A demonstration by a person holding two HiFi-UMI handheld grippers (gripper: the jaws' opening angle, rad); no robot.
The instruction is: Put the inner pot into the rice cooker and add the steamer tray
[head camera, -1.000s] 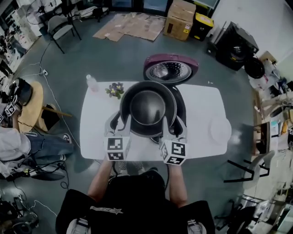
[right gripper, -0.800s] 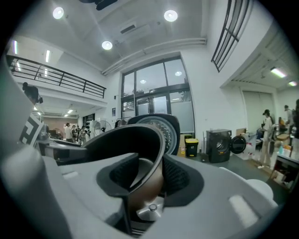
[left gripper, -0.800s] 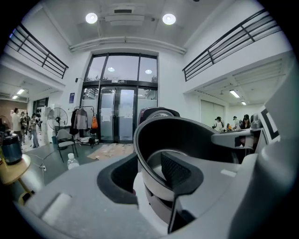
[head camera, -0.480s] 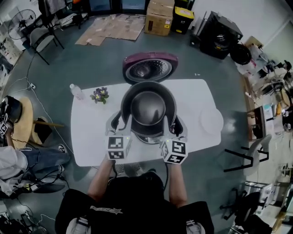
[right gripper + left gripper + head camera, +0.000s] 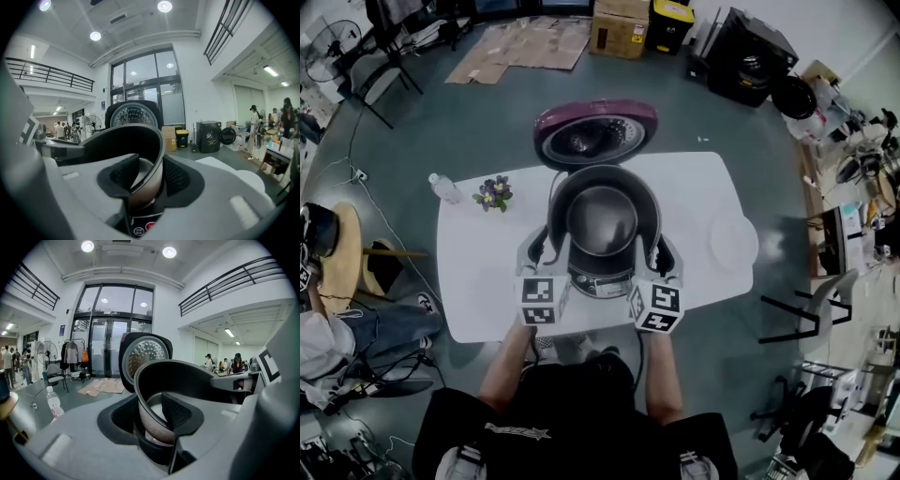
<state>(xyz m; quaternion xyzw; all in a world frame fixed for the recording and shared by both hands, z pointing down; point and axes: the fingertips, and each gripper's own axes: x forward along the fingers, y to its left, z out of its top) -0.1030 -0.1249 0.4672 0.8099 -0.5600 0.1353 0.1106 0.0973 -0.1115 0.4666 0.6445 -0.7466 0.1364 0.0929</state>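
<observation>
The dark inner pot (image 5: pixel 604 217) hangs over the open rice cooker (image 5: pixel 602 284), whose front panel shows just below it. My left gripper (image 5: pixel 546 247) is shut on the pot's left rim and my right gripper (image 5: pixel 662 253) on its right rim. In the left gripper view the pot wall (image 5: pixel 154 413) sits clamped by my left gripper (image 5: pixel 157 420). The right gripper view shows the pot rim (image 5: pixel 152 145) pinched by my right gripper (image 5: pixel 149 176). A white steamer tray (image 5: pixel 733 242) lies on the table to the right. The cooker's bowl is hidden under the pot.
The cooker's maroon lid (image 5: pixel 595 131) stands open behind the pot. A water bottle (image 5: pixel 442 187) and a small flower pot (image 5: pixel 492 192) stand at the back left of the white table (image 5: pixel 478 281). Chairs, boxes and people surround the table.
Both grippers carried the pot away from me and down, from in front of the cooker to above its opening. Both grips have stayed the same.
</observation>
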